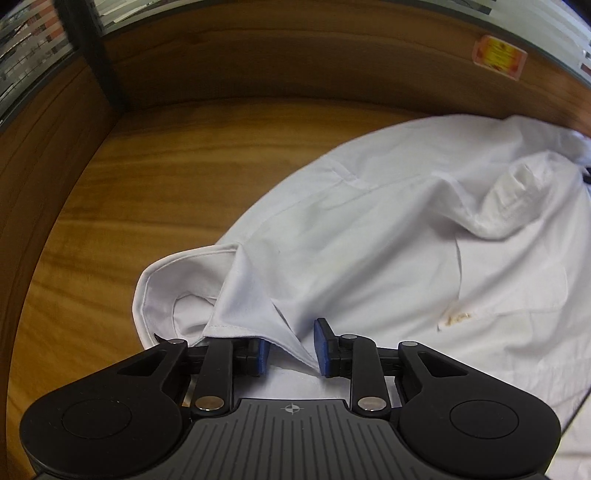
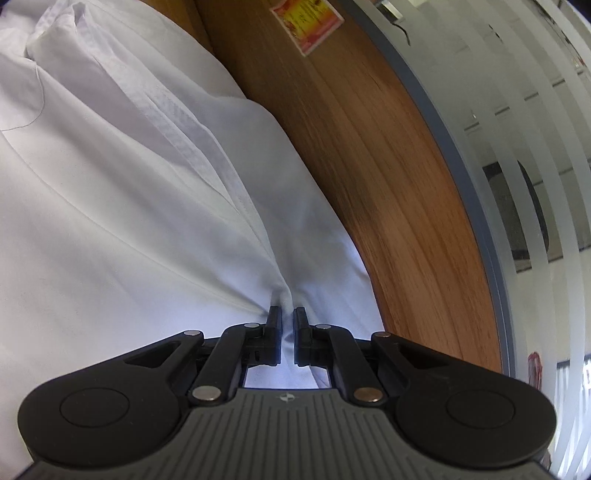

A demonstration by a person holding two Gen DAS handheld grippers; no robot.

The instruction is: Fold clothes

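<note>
A white shirt lies spread on the wooden table, its collar nearest the left gripper. My left gripper is open, blue pads apart, with a point of the collar lying loosely between them. A small yellowish stain marks the cloth to the right. In the right wrist view the same shirt fills the left side, its button placket running diagonally. My right gripper is shut on a pinched fold of the shirt near its edge, the cloth drawn into creases at the fingertips.
A wooden partition wall stands along the table's far side, with an orange-yellow sticker on it. The same wall and sticker run close beside the right gripper, with frosted striped glass behind. Bare tabletop lies left of the shirt.
</note>
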